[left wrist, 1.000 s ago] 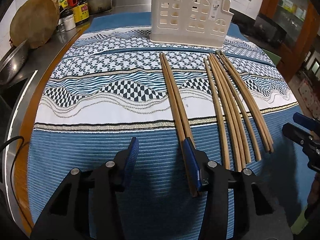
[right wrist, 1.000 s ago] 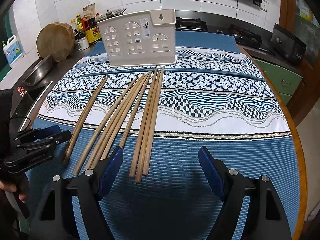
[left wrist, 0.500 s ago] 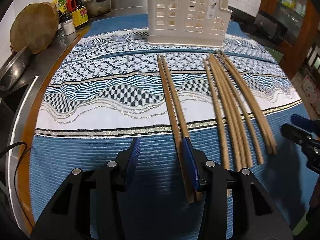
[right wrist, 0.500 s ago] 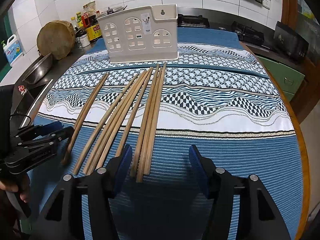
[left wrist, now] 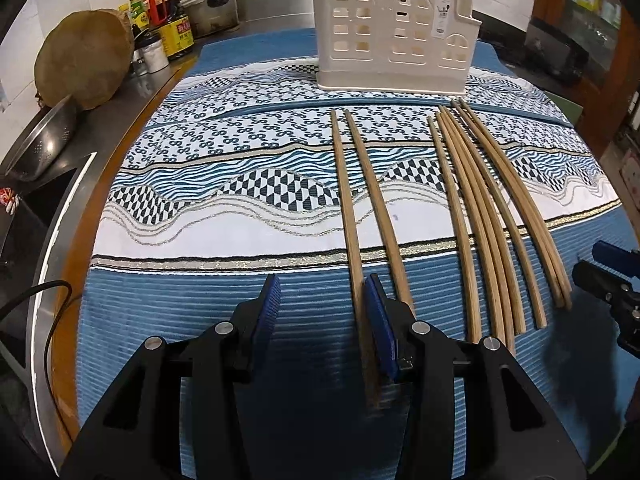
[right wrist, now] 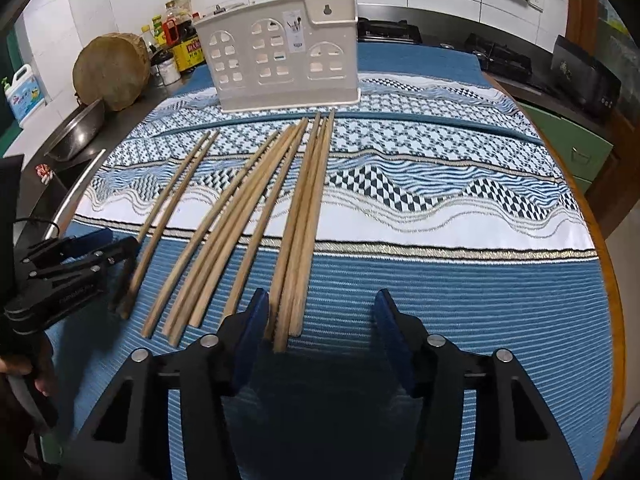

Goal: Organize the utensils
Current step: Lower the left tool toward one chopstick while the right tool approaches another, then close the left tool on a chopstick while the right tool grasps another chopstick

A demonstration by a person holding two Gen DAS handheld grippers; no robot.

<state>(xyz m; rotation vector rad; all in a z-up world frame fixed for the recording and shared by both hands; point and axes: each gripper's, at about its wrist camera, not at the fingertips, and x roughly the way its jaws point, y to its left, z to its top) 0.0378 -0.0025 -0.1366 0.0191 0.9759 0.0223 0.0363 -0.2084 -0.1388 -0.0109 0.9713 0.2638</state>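
Several long wooden chopsticks lie on a blue patterned cloth (left wrist: 240,232). A left pair (left wrist: 362,200) (right wrist: 172,208), a middle bunch (left wrist: 476,216) (right wrist: 240,216) and a right group (left wrist: 524,208) (right wrist: 308,216) point toward a cream plastic utensil holder (left wrist: 394,36) (right wrist: 280,56) at the far edge. My left gripper (left wrist: 324,304) is open, its right pad (left wrist: 380,320) lying between the near ends of the left pair. My right gripper (right wrist: 320,316) is open around the near ends of the right group. Each gripper also shows in the other's view: the left (right wrist: 84,252), the right (left wrist: 608,276).
A round wooden chopping block (left wrist: 84,64), sauce bottles (left wrist: 168,28) and a metal colander (left wrist: 36,148) stand on the steel counter at the left. A gas stove (right wrist: 504,60) and a dark appliance (right wrist: 584,76) are at the back right. The table edge (right wrist: 612,280) curves on the right.
Both grippers moved forward toward the chopstick ends. The left jaws narrowed with the right pad beside the left pair. The right gripper shifted right so the right group's ends lie between its jaws.
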